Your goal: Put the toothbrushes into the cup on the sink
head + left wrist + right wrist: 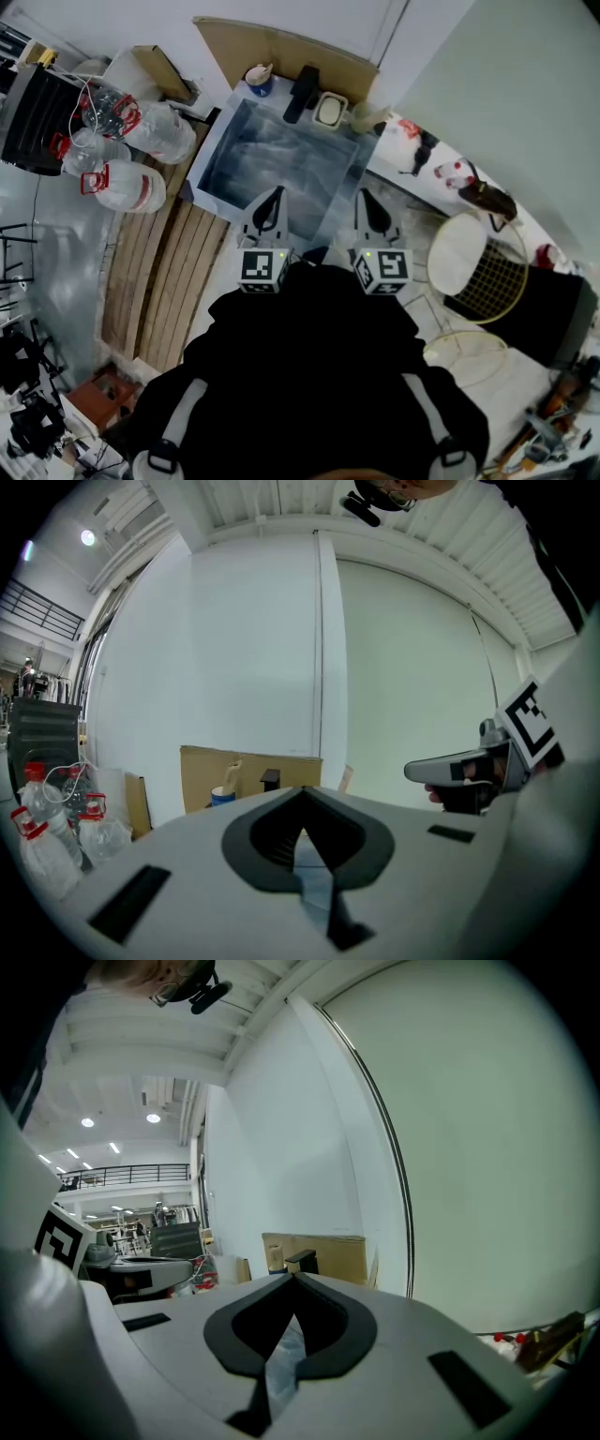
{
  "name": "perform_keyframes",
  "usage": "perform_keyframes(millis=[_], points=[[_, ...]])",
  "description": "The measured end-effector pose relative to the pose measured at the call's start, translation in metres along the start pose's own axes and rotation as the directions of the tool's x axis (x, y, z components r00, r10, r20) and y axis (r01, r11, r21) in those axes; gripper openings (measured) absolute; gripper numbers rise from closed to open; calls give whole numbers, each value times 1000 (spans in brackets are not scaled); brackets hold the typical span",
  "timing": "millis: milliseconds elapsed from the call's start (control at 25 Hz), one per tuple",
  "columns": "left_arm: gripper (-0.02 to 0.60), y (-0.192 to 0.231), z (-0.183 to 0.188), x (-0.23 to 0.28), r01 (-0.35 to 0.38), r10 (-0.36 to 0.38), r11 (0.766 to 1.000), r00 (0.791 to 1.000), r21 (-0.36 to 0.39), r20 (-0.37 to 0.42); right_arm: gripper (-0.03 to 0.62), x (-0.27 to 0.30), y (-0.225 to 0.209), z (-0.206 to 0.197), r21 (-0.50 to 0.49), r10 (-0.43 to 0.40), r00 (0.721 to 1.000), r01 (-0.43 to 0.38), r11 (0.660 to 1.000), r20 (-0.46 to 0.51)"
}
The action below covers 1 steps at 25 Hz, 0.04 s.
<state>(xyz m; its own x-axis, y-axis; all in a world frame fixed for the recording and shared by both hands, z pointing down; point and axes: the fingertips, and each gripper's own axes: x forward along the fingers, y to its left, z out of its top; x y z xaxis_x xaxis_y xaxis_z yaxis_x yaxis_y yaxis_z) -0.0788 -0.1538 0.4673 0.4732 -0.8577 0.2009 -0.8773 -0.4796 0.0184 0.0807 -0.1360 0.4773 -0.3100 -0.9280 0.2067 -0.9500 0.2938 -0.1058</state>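
The person's dark torso point(309, 375) is filling the lower head view and hiding the near rim of the steel sink point(221, 150). The left gripper point(275, 197) and right gripper point(364, 197) are hovering over the basin, each with its smooth grey jaws pressed together on nothing. The blue cup point(259, 84) is standing on the sink's back rim with a pale thing in it (too small to name). Red-and-white bits point(452, 172) are lying on the white counter point(389, 171) to the right, too blurred to call toothbrushes.

Water jugs point(122, 187), cardboard sheet point(281, 52), wooden slats point(169, 272); wire basket point(492, 281)
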Motion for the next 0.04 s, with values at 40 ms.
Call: perform_keyframes(millis=[40], points=[[2,-1,0,1,3,-3,1000,1000,-3,-1,3,1,0,0,-1,3,1000,-3,1000,0]])
